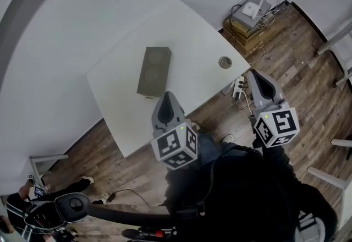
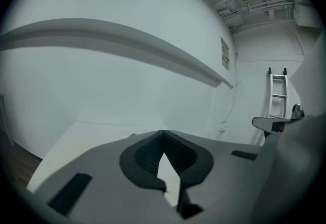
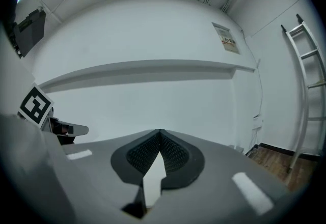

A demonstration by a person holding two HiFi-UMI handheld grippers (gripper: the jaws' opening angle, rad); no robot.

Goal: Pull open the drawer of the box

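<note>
Left gripper (image 1: 169,94) and right gripper (image 1: 254,74), jaws clenched empty, grey box (image 1: 154,71) on white table (image 1: 187,43), wood floor (image 1: 286,65)

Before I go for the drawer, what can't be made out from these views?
Drawer front or handle of the grey rectangular box: the head view shows only its top, too small to tell.
The box itself: absent from both gripper views, since the left gripper and right gripper aim at the white wall.
</note>
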